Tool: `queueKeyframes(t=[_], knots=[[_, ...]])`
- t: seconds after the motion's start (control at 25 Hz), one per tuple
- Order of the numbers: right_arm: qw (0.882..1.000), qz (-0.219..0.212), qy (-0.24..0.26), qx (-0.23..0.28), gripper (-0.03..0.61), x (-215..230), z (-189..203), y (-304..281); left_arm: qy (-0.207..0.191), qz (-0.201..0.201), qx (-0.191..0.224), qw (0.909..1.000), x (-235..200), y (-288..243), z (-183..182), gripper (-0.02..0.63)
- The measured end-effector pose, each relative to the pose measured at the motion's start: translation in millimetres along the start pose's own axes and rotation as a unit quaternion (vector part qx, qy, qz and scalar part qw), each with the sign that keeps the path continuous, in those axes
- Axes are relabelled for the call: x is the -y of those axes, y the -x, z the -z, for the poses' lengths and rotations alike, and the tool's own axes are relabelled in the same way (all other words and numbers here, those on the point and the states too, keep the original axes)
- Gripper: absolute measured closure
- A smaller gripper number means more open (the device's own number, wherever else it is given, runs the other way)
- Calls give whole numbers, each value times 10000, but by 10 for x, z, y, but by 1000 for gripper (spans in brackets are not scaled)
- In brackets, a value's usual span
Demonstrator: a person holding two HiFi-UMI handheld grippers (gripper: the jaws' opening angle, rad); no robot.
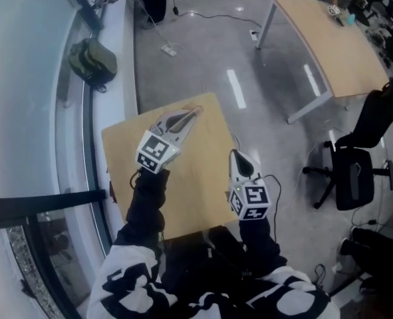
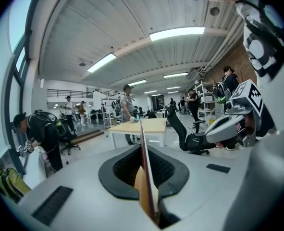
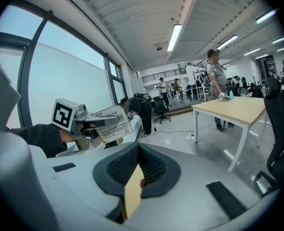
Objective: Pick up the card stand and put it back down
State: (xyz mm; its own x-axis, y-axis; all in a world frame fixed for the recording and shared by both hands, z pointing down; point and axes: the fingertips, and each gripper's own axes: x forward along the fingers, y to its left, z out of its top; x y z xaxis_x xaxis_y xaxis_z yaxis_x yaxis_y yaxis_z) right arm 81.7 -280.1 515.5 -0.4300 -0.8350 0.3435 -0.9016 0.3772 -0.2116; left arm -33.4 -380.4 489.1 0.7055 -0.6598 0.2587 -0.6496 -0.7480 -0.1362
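The card stand (image 3: pixel 109 124) is a clear holder with a printed sheet in it, and it hangs in the air over the small wooden table (image 1: pixel 196 198). My left gripper (image 1: pixel 192 113) is shut on it. In the left gripper view the stand (image 2: pixel 145 170) shows edge-on as a thin strip pinched between the black pads. My right gripper (image 1: pixel 240 155) hovers over the table's right edge, apart from the stand. Its pads (image 3: pixel 151 163) meet with nothing between them. The stand's base is hidden.
A larger wooden desk (image 1: pixel 336 45) stands at the far right, with a black office chair (image 1: pixel 356 171) nearer me. A green bag (image 1: pixel 93 62) lies on the window ledge at the left. Cables run over the floor. Several people stand in the background.
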Motion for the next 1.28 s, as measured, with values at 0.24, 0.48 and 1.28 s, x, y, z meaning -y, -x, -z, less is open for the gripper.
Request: queueKeyframes(t=[0.24, 0.48, 1.28], knots=[[9997, 60, 55, -218, 557, 56, 155, -256, -310, 671, -302, 9968, -123, -437, 526, 591], [9991, 62, 105, -410, 557, 73, 445, -461, -502, 1424, -429, 9876, -74, -762, 1133, 591], [9955, 268, -54, -903, 557, 78, 1057, -452, 973, 2548, -374, 9614, 73, -1075, 1909, 589]])
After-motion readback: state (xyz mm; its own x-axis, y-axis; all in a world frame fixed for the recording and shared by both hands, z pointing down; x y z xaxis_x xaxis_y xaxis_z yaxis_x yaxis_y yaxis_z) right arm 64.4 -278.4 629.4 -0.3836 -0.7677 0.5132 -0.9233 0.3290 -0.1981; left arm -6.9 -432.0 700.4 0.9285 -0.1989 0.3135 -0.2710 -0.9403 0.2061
